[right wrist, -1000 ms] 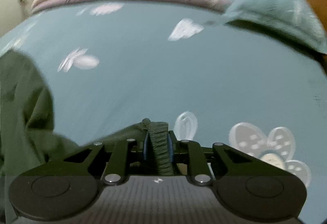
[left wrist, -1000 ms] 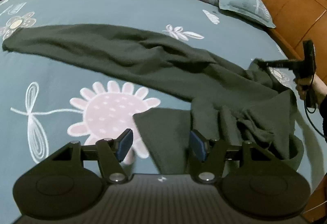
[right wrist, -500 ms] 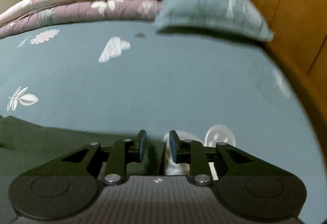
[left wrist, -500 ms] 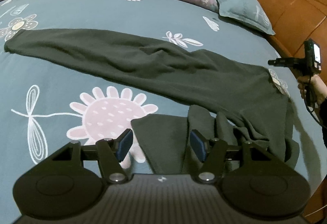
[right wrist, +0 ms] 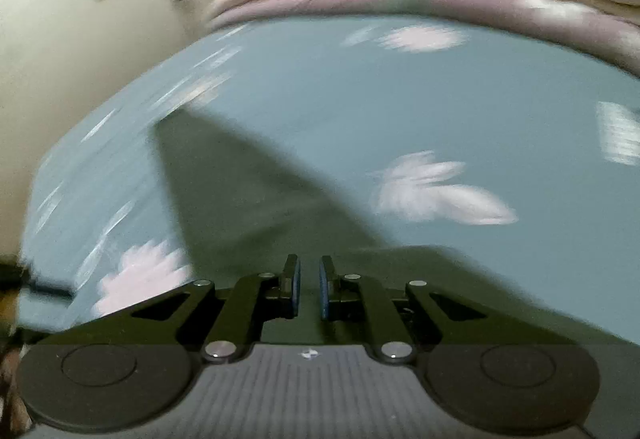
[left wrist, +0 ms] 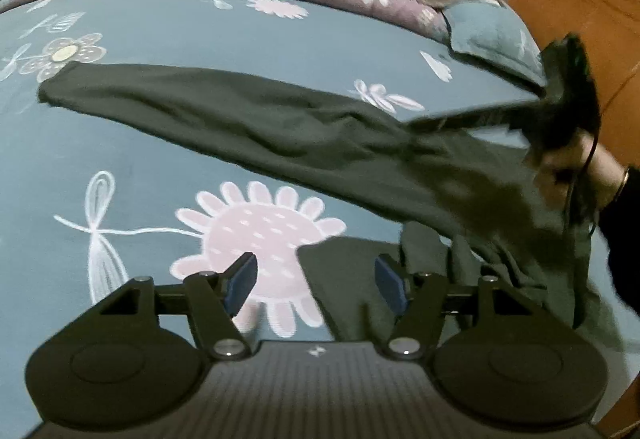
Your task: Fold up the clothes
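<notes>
Since the earlier frame the right claw (right wrist: pixel 308 289) has been swung across over the dark green garment (left wrist: pixel 304 135); its jaws are closing, nothing pinched. The garment is stretched lengthwise across the bed (left wrist: pixel 168 35), its near hem between the left claw (left wrist: pixel 316 281), jaws opening.
</notes>
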The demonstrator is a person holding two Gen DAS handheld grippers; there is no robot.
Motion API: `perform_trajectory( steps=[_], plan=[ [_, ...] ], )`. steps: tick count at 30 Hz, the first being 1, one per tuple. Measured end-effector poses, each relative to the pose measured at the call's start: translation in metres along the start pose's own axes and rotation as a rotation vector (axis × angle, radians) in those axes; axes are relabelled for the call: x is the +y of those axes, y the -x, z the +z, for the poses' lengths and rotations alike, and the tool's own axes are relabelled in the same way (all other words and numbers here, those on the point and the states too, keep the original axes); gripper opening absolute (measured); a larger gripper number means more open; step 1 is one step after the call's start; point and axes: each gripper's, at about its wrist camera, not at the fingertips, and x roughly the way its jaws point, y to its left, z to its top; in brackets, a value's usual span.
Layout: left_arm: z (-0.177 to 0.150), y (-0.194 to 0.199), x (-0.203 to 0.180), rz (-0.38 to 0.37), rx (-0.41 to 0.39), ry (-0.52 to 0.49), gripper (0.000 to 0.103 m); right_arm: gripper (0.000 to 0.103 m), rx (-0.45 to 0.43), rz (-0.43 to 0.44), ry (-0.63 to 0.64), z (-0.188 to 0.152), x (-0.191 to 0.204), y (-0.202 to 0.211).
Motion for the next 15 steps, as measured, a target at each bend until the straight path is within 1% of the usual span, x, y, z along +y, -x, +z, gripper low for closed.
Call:
perform_trajectory(
  steps=[2, 3, 4, 5, 6, 8, 9, 11, 14, 15],
  plan=[
    [-0.004, 0.001, 0.008, 0.001, 0.003, 0.021, 0.068, 0.013, 0.065, -0.002, 0.071, -0.003, 0.028, -0.023],
    [-0.006, 0.001, 0.012, 0.006, 0.006, 0.030, 0.068, 0.013, 0.104, -0.004, 0.086, -0.006, 0.038, -0.034],
    [-0.008, 0.002, 0.016, 0.007, 0.008, 0.040, 0.068, 0.013, 0.147, 0.003, 0.075, -0.012, 0.044, -0.045],
    [-0.009, 0.002, 0.019, 0.006, 0.010, 0.050, 0.068, 0.013, 0.172, 0.009, 0.074, -0.018, 0.051, -0.051],
    [-0.010, 0.003, 0.025, 0.002, 0.011, 0.064, 0.068, 0.013, 0.169, 0.013, 0.089, -0.023, 0.060, -0.048],
    [-0.011, 0.004, 0.034, -0.005, 0.012, 0.083, 0.069, 0.018, 0.172, 0.027, 0.113, -0.032, 0.074, -0.042],
    [-0.011, 0.003, 0.039, -0.005, 0.013, 0.089, 0.069, 0.017, 0.179, 0.042, 0.109, -0.028, 0.077, -0.040],
    [-0.009, 0.001, 0.045, 0.003, 0.009, 0.098, 0.069, 0.016, 0.160, 0.058, 0.092, -0.017, 0.080, -0.040],
    [-0.005, 0.000, 0.052, -0.005, -0.002, 0.109, 0.069, 0.017, 0.080, 0.019, 0.063, 0.002, 0.081, -0.050],
    [-0.004, 0.000, 0.054, -0.012, -0.005, 0.108, 0.069, 0.017, 0.070, 0.017, 0.035, 0.006, 0.079, -0.058]
  ],
)
